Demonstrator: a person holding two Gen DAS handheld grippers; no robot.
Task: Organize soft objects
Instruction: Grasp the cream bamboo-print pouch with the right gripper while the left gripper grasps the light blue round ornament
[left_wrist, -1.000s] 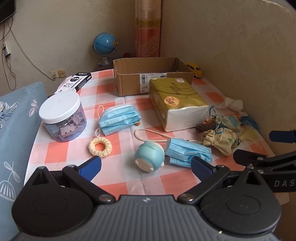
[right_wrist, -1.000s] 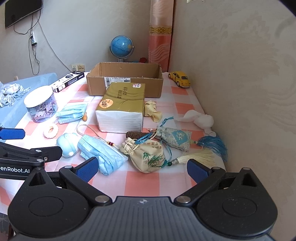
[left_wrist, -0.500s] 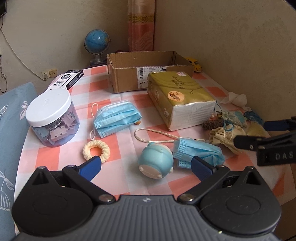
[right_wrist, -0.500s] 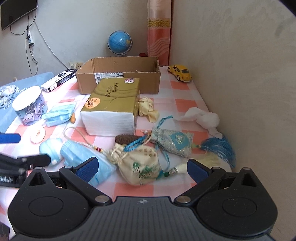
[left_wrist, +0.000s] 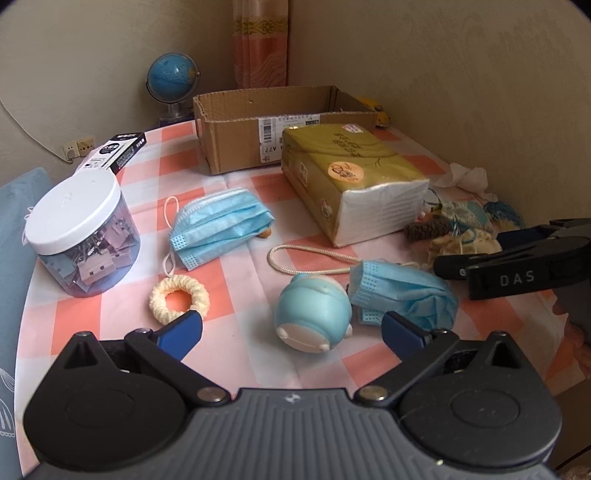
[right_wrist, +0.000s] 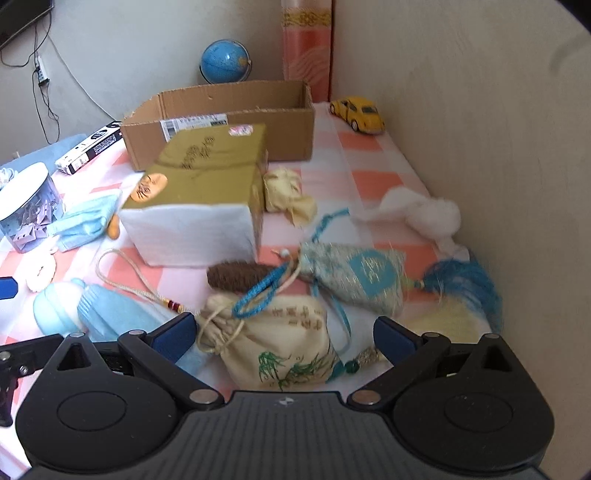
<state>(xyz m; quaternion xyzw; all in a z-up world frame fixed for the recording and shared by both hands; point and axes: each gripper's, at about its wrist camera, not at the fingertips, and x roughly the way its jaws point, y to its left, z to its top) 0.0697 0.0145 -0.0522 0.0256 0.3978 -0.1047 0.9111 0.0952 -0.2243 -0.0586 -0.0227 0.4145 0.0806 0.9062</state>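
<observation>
My left gripper (left_wrist: 291, 330) is open and empty, with a round blue squishy toy (left_wrist: 312, 314) lying between its fingers. A crumpled blue face mask (left_wrist: 404, 295) lies just right of the toy, and a second mask (left_wrist: 221, 225) lies farther back. A cream knitted hair tie (left_wrist: 180, 298) is near the left finger. My right gripper (right_wrist: 282, 334) is open and empty, low over a cream drawstring pouch (right_wrist: 277, 345). A blue brocade sachet (right_wrist: 354, 275) with a blue tassel (right_wrist: 465, 284) lies behind it. An open cardboard box (right_wrist: 236, 122) stands at the back.
A gold tissue pack (left_wrist: 351, 177) lies mid-table. A clear jar of clips with a white lid (left_wrist: 83, 232) stands at the left. A globe (left_wrist: 171, 83), a black-and-white box (left_wrist: 114, 153), a yellow toy car (right_wrist: 358, 114) and white cotton (right_wrist: 424, 212) are near the walls. The right wall is close.
Both grippers have moved forward and lower toward the table. The right one now hovers over the cream pouch; the left one now has the blue toy between its fingers. Both stay open.
</observation>
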